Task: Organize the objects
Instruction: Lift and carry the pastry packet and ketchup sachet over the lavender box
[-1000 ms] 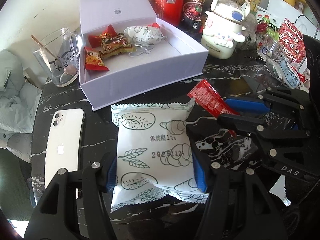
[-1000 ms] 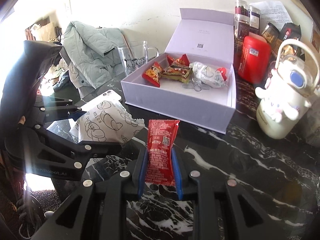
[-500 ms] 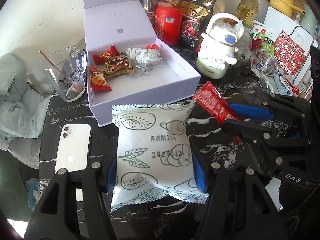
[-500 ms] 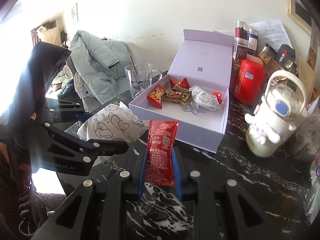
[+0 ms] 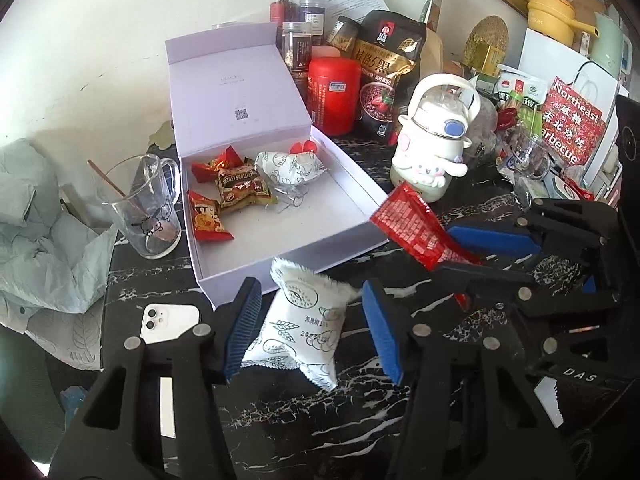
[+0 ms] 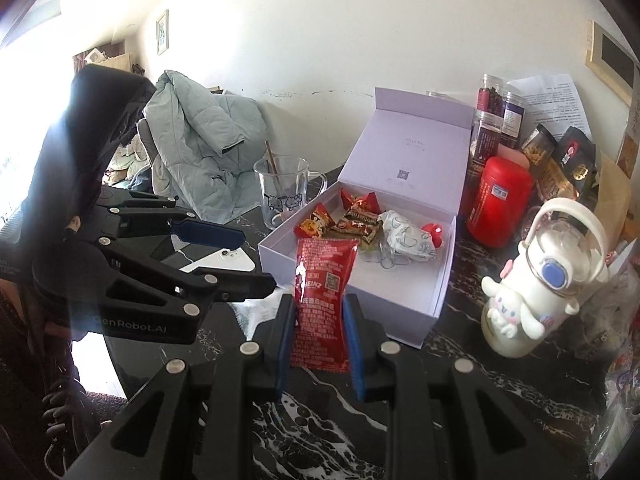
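In the left wrist view a white snack packet (image 5: 300, 324) hangs tilted and low between the fingers of my left gripper (image 5: 310, 292). Its left edge is at the left pad, with a gap to the right pad. The jaws are closing but not pressing it. From the right wrist view it is a white blur (image 6: 252, 312) under the left gripper (image 6: 256, 260). My right gripper (image 6: 320, 340) is shut on a red ketchup sachet (image 6: 320, 292), held upright before the open lilac box (image 6: 360, 312). The sachet (image 5: 412, 228) and right gripper (image 5: 456, 252) hover by the box's (image 5: 288, 256) near right corner.
Several wrapped snacks (image 5: 236, 188) lie in the box. A glass mug (image 5: 140, 208) and a white phone (image 5: 168, 324) sit to its left, beside a grey jacket (image 5: 40, 220). A white character bottle (image 5: 432, 148), a red canister (image 5: 334, 96), jars and bags crowd the back right.
Both grippers have risen above the black marble table. The white packet, squarely clamped before, has slipped lower and tilted between the left jaws. The red sachet stays clamped in the right gripper.
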`<move>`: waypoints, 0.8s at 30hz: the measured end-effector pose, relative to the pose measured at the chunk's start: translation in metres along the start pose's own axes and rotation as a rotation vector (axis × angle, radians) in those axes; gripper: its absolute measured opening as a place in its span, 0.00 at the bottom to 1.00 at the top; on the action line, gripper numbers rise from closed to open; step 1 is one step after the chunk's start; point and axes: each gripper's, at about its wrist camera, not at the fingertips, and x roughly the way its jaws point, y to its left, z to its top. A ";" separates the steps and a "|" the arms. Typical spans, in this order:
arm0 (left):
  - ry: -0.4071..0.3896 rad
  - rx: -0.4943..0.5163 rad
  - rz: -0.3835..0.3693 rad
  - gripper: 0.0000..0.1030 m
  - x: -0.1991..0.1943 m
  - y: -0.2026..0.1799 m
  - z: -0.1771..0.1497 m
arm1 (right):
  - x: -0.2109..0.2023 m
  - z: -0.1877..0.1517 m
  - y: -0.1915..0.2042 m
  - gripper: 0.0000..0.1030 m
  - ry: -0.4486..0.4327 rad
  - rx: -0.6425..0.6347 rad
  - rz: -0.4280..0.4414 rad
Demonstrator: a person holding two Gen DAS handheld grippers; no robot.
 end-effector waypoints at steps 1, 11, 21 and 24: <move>0.015 0.004 -0.002 0.50 0.007 0.000 -0.001 | 0.005 -0.004 -0.003 0.23 0.012 0.013 0.006; 0.090 0.000 -0.050 0.77 0.038 -0.004 -0.019 | 0.019 -0.046 -0.024 0.23 0.090 0.120 -0.019; 0.192 -0.020 -0.018 0.84 0.083 -0.014 -0.024 | 0.028 -0.063 -0.043 0.23 0.135 0.153 -0.051; 0.219 -0.020 0.001 0.84 0.093 -0.015 -0.028 | 0.032 -0.067 -0.046 0.23 0.150 0.164 -0.043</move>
